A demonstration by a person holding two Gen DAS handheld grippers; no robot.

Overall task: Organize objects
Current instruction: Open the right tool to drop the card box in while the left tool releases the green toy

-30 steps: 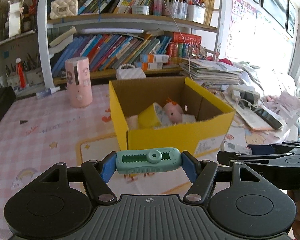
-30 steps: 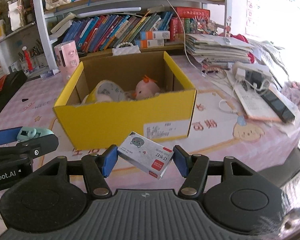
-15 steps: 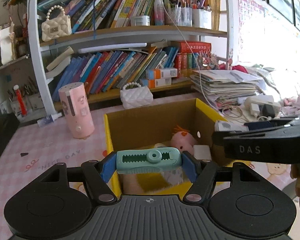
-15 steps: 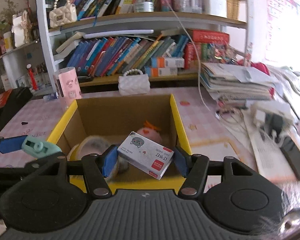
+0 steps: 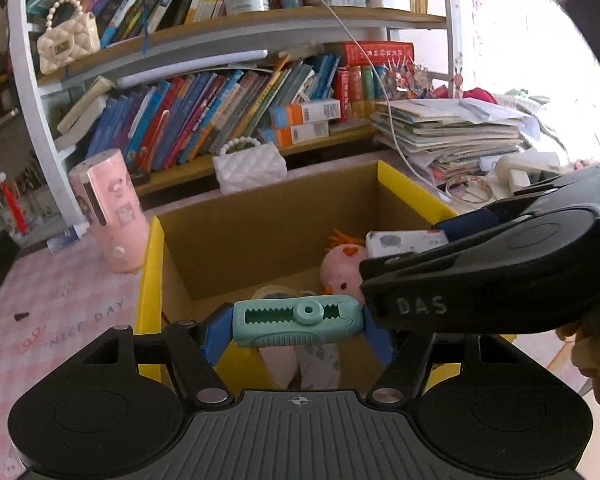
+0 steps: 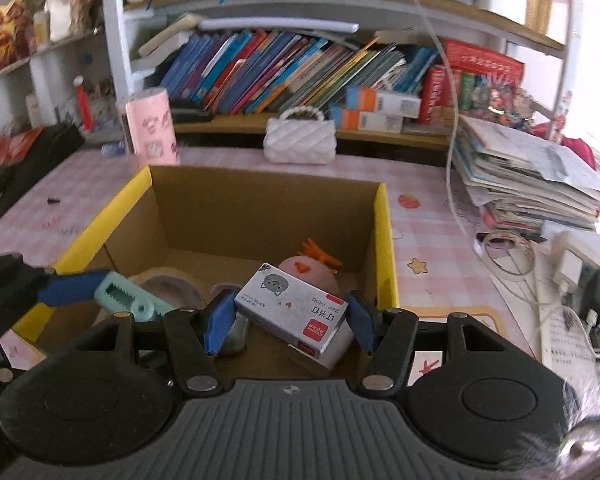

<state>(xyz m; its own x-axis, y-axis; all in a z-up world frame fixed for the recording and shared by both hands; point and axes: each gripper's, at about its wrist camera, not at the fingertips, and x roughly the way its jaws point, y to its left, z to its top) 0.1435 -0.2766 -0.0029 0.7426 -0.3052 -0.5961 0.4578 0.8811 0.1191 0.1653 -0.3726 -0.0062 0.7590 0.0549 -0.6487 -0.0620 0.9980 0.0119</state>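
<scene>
Left hand-held gripper point(image 5: 298, 322): you pinch the green stapler remover point(image 5: 298, 320), now above the yellow box point(image 5: 150, 280) instead of before it.
Right hand-held gripper point(image 6: 288, 316): pinching the staple box point(image 6: 292, 308), likewise moved over the opening.

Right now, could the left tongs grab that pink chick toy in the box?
Probably not: the left tongs are already shut on a teal stapler, though the chick lies uncovered below.
</scene>
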